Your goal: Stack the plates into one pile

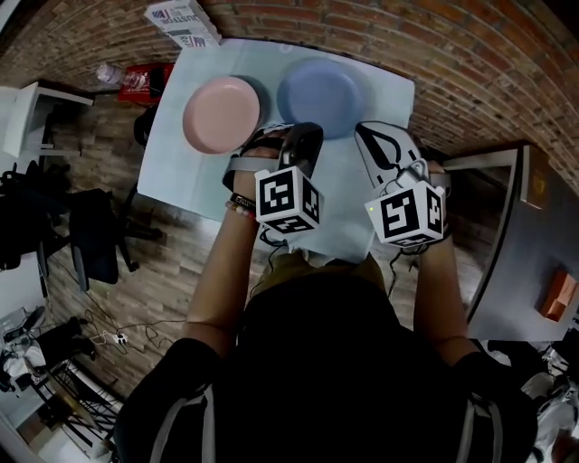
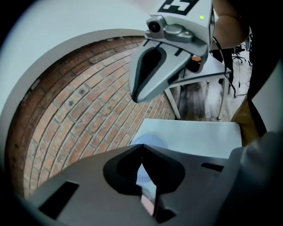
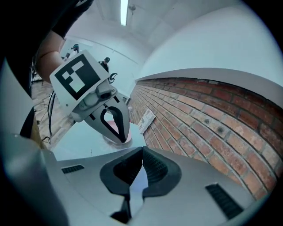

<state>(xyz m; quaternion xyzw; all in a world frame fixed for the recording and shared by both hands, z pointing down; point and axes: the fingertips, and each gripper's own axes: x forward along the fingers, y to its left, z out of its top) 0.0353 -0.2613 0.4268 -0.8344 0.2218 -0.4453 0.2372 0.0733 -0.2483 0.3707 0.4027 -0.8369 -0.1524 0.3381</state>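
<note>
A pink plate and a blue plate lie side by side at the far part of the pale table, apart from each other. My left gripper hangs above the table just before the gap between them, jaws shut and empty. My right gripper is level with it to the right, near the blue plate, also shut with nothing held. In the left gripper view the blue plate shows just past the closed tips. In the right gripper view the pink plate sits behind the left gripper.
A printed booklet lies at the table's far left corner. A red item with a bottle stands on the floor to the left, beside a black chair. A grey cabinet stands to the right. Brick floor surrounds the table.
</note>
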